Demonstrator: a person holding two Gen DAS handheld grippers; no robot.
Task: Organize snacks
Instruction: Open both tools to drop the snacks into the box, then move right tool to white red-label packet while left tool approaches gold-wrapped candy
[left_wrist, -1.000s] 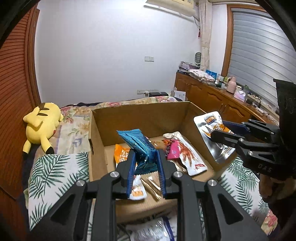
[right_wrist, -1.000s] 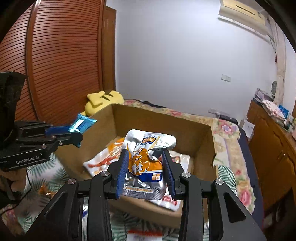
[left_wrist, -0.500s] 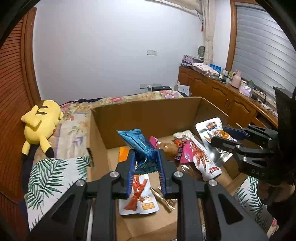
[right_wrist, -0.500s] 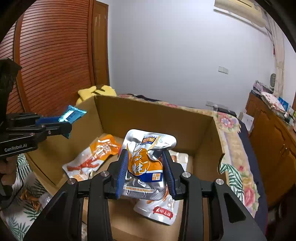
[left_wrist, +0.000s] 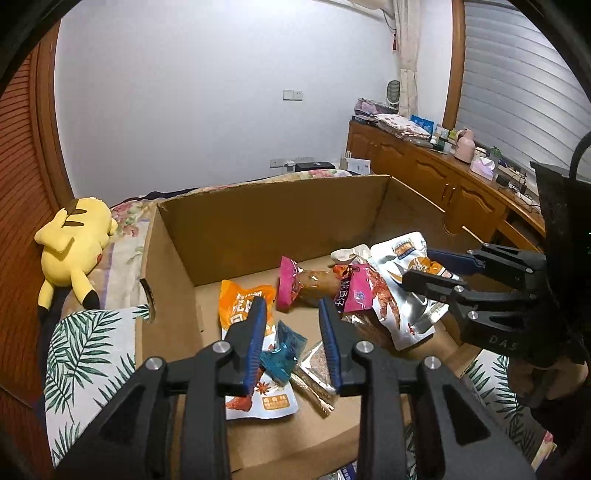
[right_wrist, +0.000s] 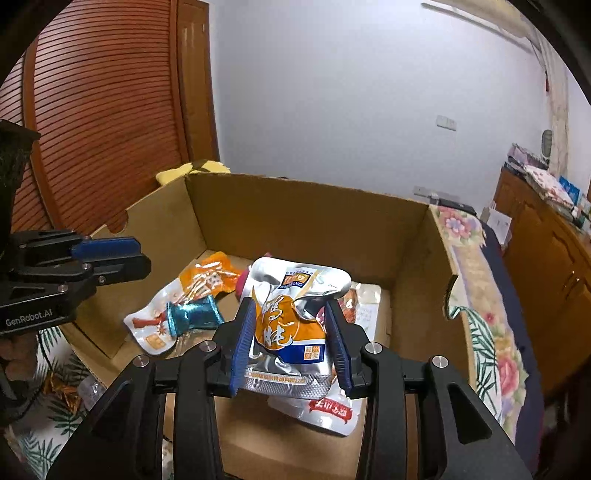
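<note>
Right gripper (right_wrist: 291, 347) clamps silver foil pouch (right_wrist: 291, 325) over cardboard box (right_wrist: 303, 206) — light, crinkly, slippery; take it by the flat bottom seam. Left gripper (left_wrist: 293, 343) jaws opening — blue packet (left_wrist: 282, 350) lies loose inside near-left.

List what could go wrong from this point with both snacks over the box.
1. The left gripper is opening; the blue packet has landed on the orange-and-white pouch and may slide as the pile shifts.
2. The silver pouch, pinched by the right gripper, hangs over the cardboard box; dropped there, it buries the packets underneath.
</note>
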